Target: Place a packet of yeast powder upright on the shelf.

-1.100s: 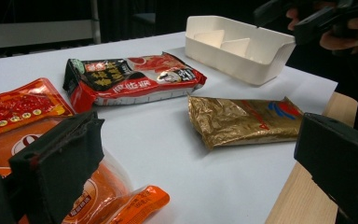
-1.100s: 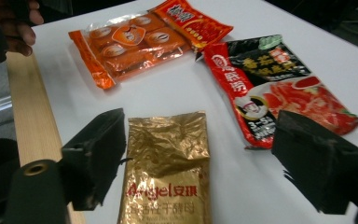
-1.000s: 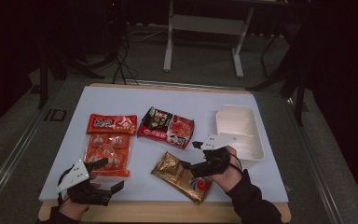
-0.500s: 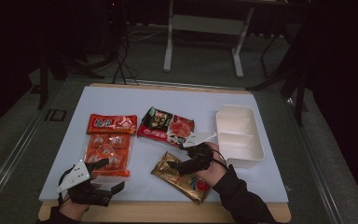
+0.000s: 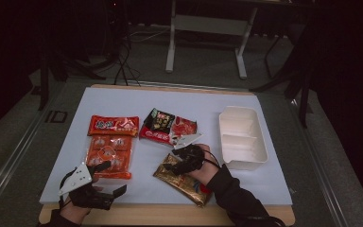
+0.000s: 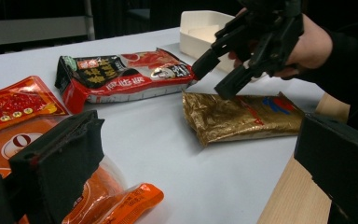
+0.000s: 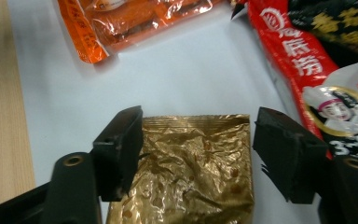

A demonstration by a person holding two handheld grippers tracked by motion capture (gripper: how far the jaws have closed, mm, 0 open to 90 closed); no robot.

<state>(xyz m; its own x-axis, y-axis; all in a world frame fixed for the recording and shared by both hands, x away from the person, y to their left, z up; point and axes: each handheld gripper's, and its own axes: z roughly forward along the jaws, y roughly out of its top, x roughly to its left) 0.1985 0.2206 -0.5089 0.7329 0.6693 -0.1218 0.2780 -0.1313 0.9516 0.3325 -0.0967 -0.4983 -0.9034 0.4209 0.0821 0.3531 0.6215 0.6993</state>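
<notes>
The right hand-held gripper (image 5: 170, 163) has moved down and left from beside the white tray (image 5: 260, 156) onto the gold packet (image 5: 182, 182), its jaws just closing. They straddle the packet's near end without pinching; its long axis runs away along the desk (image 5: 198, 99). The left hand-held gripper (image 5: 111, 177) idles open, farther off.

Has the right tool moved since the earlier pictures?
Yes. The right tool has moved left, away from the white tray, and now hangs over the gold packet, its jaws closing around it.

We hold matte black grippers: the left gripper (image 5: 105, 178) carries a pale grey three-cornered plate, as does the right gripper (image 5: 172, 161). Our right arm wears a dark sleeve (image 5: 234, 198). Blocky black pads (image 7: 121, 149) sit on arms with brass-coloured screw holes.
</notes>
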